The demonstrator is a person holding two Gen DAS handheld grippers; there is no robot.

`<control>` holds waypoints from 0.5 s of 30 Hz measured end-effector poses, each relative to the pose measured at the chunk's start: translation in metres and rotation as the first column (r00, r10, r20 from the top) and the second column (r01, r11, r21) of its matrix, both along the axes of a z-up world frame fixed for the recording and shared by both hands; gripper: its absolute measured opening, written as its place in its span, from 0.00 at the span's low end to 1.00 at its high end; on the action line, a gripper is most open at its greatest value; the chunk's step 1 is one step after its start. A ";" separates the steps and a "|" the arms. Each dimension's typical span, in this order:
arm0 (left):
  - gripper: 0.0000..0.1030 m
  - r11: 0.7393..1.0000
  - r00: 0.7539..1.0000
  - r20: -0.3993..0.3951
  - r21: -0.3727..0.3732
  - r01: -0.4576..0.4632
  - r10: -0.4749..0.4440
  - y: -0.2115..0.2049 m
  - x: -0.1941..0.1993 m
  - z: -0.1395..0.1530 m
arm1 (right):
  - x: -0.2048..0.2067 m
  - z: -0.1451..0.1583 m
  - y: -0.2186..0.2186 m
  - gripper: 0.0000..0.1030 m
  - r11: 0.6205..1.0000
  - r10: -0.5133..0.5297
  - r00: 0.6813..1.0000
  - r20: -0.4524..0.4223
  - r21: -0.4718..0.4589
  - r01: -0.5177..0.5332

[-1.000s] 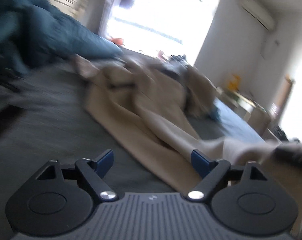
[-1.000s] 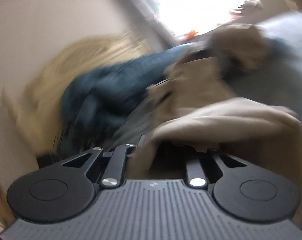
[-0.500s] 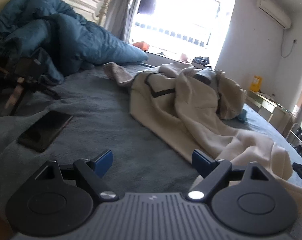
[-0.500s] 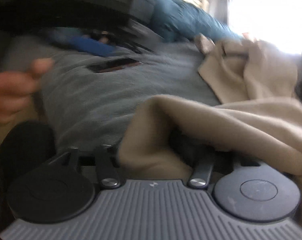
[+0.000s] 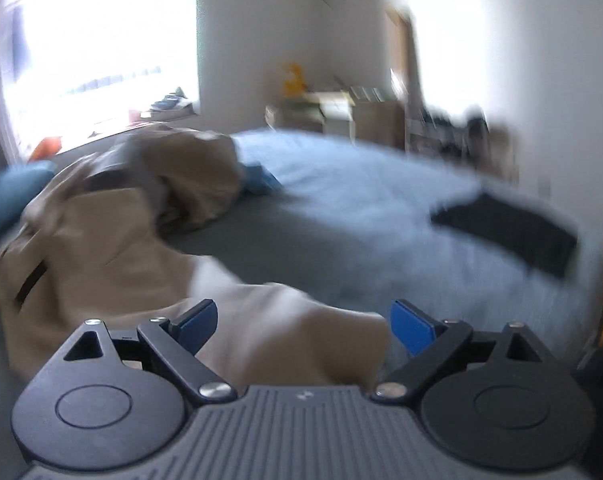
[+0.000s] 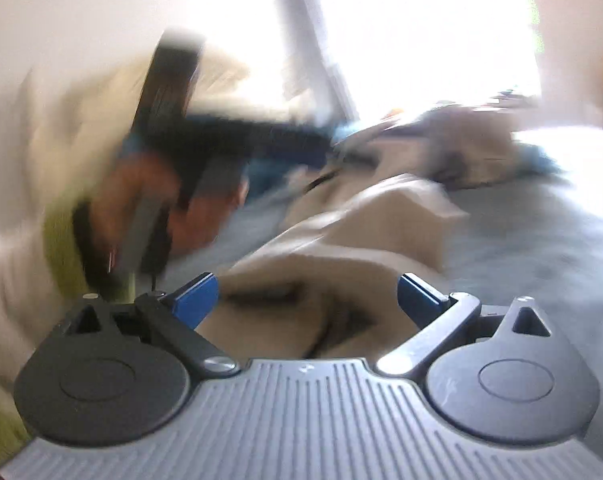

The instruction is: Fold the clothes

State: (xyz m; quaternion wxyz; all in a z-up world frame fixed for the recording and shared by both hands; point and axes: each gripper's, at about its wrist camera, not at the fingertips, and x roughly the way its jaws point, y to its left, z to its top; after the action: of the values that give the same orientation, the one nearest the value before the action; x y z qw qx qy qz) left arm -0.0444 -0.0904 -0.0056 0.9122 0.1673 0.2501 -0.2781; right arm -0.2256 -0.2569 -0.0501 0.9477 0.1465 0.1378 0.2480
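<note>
Both grippers, left gripper point(image 5: 303, 322) and right gripper point(image 6: 307, 298), have just spread their jaws wide over a beige garment point(image 5: 101, 232) on the grey bed point(image 5: 341, 200), gripping nothing

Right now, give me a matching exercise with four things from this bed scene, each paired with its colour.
Things:
1. garment
2. bed cover
3. flat item near the bed's edge
4. left gripper finger pads

Colours:
A. black
B. bright blue
C. beige
D. grey-blue

Pairs: 1-C, 2-D, 3-A, 4-B
</note>
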 end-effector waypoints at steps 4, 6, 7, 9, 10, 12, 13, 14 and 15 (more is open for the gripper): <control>0.26 0.991 0.991 -0.065 0.079 -0.111 0.116 -0.021 0.021 -0.030 | 0.006 -0.012 -0.036 0.94 0.983 -0.177 0.982 -0.071 0.041 0.180; 0.09 0.985 0.974 -0.151 -0.007 -0.171 0.168 -0.002 0.027 -0.032 | 0.009 -0.016 -0.041 0.94 0.975 -0.213 0.973 -0.087 0.038 0.217; 0.09 0.978 0.964 -0.189 -0.061 -0.199 0.185 0.012 0.027 -0.029 | 0.009 -0.017 -0.042 0.94 0.974 -0.221 0.971 -0.092 0.041 0.225; 0.08 0.953 0.951 -0.203 -0.151 -0.264 0.232 0.046 0.023 -0.021 | 0.011 -0.021 -0.040 0.94 0.972 -0.226 0.969 -0.096 0.045 0.231; 0.07 0.939 0.947 -0.189 -0.180 -0.294 0.260 0.062 0.017 -0.016 | 0.014 -0.024 -0.036 0.94 0.973 -0.222 0.970 -0.095 0.046 0.227; 0.07 0.910 0.935 -0.157 -0.225 -0.349 0.319 0.095 0.002 -0.006 | 0.013 -0.025 -0.033 0.94 0.975 -0.214 0.972 -0.095 0.037 0.218; 0.07 0.893 0.927 -0.146 -0.250 -0.373 0.346 0.112 -0.007 -0.001 | 0.016 -0.026 -0.030 0.94 0.976 -0.213 0.972 -0.094 0.030 0.217; 0.07 0.876 0.917 -0.139 -0.273 -0.397 0.373 0.130 -0.015 0.002 | 0.017 -0.026 -0.026 0.94 0.977 -0.209 0.973 -0.097 0.024 0.212; 0.07 0.858 0.907 -0.133 -0.296 -0.421 0.399 0.148 -0.024 0.006 | 0.017 -0.025 -0.022 0.94 0.978 -0.204 0.974 -0.099 0.018 0.207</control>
State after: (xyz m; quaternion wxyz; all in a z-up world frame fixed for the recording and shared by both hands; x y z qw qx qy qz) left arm -0.0682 0.0576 0.0002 0.9564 -0.0481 0.2623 -0.1194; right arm -0.2085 -0.2788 -0.0755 0.9583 0.1852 0.1642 0.1431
